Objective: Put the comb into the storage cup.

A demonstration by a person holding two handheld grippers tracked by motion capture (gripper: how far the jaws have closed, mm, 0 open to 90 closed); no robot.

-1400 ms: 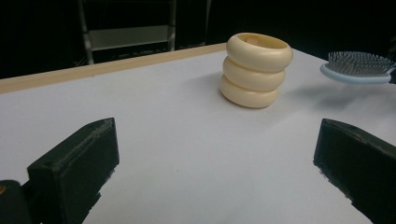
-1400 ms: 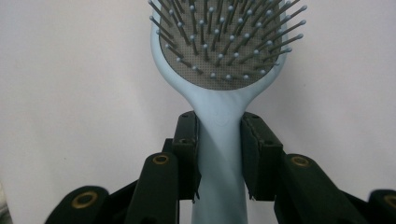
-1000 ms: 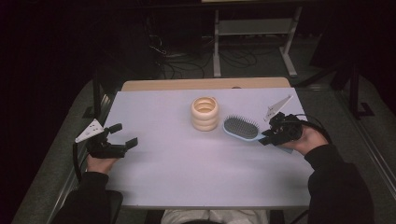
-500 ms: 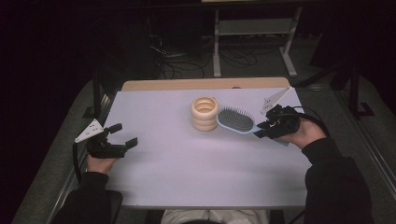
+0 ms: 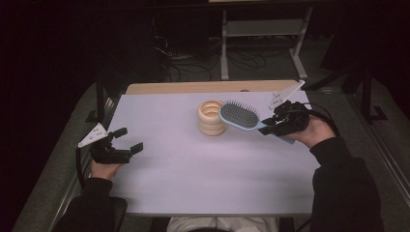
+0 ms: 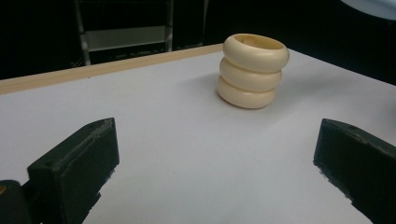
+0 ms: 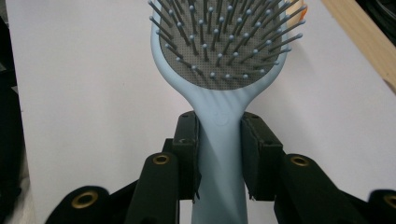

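A person seated at a white table (image 5: 193, 193) works 2 handheld grippers, forearms in dark sleeves entering from the near edge. The right gripper (image 5: 271, 126), at the table's right side, pinches the light-blue hairbrush (image 5: 240, 116) by its handle; in the right gripper view the 2 black jaws press on the handle from both sides just below the head, w/ the grey pad & ball-tipped bristles (image 7: 224, 42) facing the camera. In the high view the brush appears held above the tabletop, roughly level w/ bristles up, its head pointing left & just beside the top of a cream ribbed cup (image 5: 211, 117); whether the 2 touch can't be told. The cup, shaped like 3 stacked rings, stands upright on the table towards the far side, near the centre, its open mouth up. The left gripper (image 5: 126, 141) sits at the table's left edge, well apart from cup & brush, jaws spread wide w/ nothing between them; in the left gripper view the cup (image 6: 252, 70) stands beyond the open jaws, towards the far edge. A pale wooden strip (image 5: 169, 88) runs along the table's far side. Beyond it, in a dark room, stands a metal shelf frame (image 5: 261, 29) w/ cables on the floor.
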